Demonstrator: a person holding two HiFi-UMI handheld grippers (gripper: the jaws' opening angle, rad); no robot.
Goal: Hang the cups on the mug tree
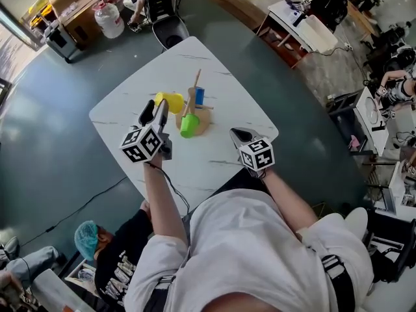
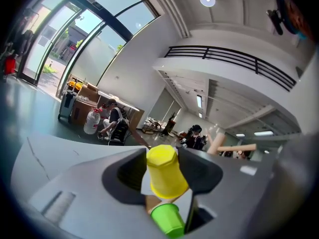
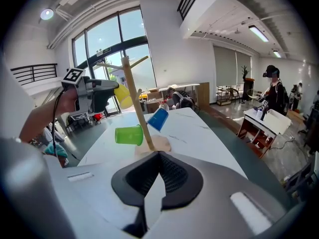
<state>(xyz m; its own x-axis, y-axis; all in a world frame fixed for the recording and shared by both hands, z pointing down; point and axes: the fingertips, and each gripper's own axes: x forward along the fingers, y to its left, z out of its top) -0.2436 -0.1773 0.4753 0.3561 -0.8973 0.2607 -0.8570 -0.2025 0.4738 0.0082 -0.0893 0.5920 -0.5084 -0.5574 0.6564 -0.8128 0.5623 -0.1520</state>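
Note:
A wooden mug tree (image 1: 195,91) stands on a round base near the middle of the white table (image 1: 130,109). A blue cup (image 1: 199,96) and a green cup (image 1: 189,125) hang on its pegs. My left gripper (image 1: 161,106) is shut on a yellow cup (image 1: 173,101), which it holds bottom up in the air just left of the tree. In the left gripper view the yellow cup (image 2: 167,176) fills the gap between the jaws, above the green cup (image 2: 168,219). My right gripper (image 1: 239,135) hovers shut and empty right of the tree (image 3: 133,101).
A black chair (image 1: 170,31) stands at the table's far corner. A water jug (image 1: 109,18) and boxes are on the floor beyond. A desk (image 1: 305,26) stands at the back right. A person in a teal cap (image 1: 88,238) sits on the floor at the lower left.

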